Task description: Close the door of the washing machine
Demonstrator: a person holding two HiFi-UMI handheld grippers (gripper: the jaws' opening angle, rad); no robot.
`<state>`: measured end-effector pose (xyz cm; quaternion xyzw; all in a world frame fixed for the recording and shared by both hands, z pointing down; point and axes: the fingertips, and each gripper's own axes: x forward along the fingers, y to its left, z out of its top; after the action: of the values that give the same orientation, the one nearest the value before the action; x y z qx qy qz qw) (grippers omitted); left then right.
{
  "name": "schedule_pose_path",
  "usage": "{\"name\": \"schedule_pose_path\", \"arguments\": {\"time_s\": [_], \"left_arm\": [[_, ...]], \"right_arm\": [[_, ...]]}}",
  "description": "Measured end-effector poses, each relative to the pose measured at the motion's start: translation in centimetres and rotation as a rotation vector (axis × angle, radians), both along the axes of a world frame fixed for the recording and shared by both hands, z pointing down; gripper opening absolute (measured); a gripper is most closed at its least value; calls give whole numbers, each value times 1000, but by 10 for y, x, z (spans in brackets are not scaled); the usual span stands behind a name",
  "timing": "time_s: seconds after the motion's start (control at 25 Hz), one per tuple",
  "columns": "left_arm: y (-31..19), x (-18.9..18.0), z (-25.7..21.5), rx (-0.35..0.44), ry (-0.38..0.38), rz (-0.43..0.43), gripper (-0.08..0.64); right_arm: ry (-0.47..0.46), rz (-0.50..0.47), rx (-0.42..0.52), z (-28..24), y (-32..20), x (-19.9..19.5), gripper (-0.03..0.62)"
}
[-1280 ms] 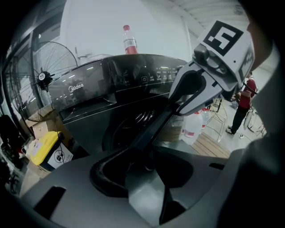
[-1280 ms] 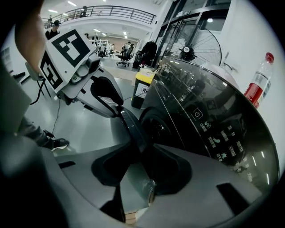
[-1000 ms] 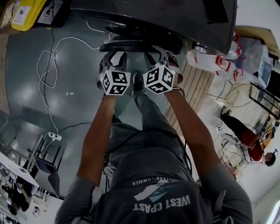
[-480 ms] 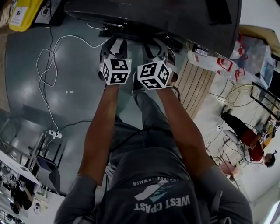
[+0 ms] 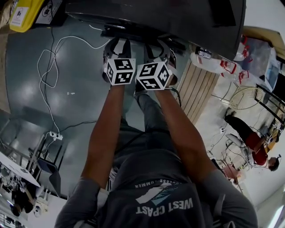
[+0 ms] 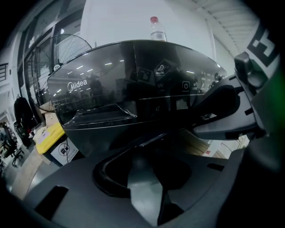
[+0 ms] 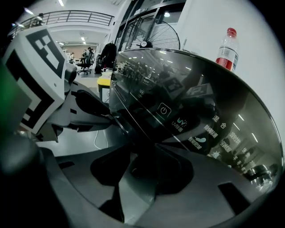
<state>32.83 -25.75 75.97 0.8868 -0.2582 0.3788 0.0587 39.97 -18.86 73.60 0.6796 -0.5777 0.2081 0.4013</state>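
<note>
The dark Midea washing machine (image 5: 178, 18) fills the top of the head view, and its glossy control panel (image 6: 133, 80) faces both gripper views. Only a thin dark edge of its door (image 5: 133, 34) shows below the front, nearly flat against the machine. My left gripper (image 5: 119, 43) and right gripper (image 5: 158, 45) stand side by side with their fingertips at that edge. Both show a gap between their prongs and hold nothing. The right jaws are opening. Where exactly the tips touch the door is hidden.
A plastic bottle (image 7: 227, 46) stands on the machine's top. White cables (image 5: 49, 67) and a power strip (image 5: 55, 136) lie on the grey floor at left, a yellow box (image 5: 26, 13) at top left. A wooden pallet (image 5: 198, 89) and bags (image 5: 213, 62) lie right.
Both grippers have pushed in toward the machine and drawn closer together. The round door ring that stuck out a second ago has swung in under the machine's front.
</note>
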Motion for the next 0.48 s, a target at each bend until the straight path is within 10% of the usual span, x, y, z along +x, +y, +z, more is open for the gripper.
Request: {"name": "schedule_pose_path", "arguments": {"time_s": [0.48], "left_arm": [[-3,-38,-47,16,25,81,111]], "right_arm": [[-69,-33,0,-25,0,-11,103]]}}
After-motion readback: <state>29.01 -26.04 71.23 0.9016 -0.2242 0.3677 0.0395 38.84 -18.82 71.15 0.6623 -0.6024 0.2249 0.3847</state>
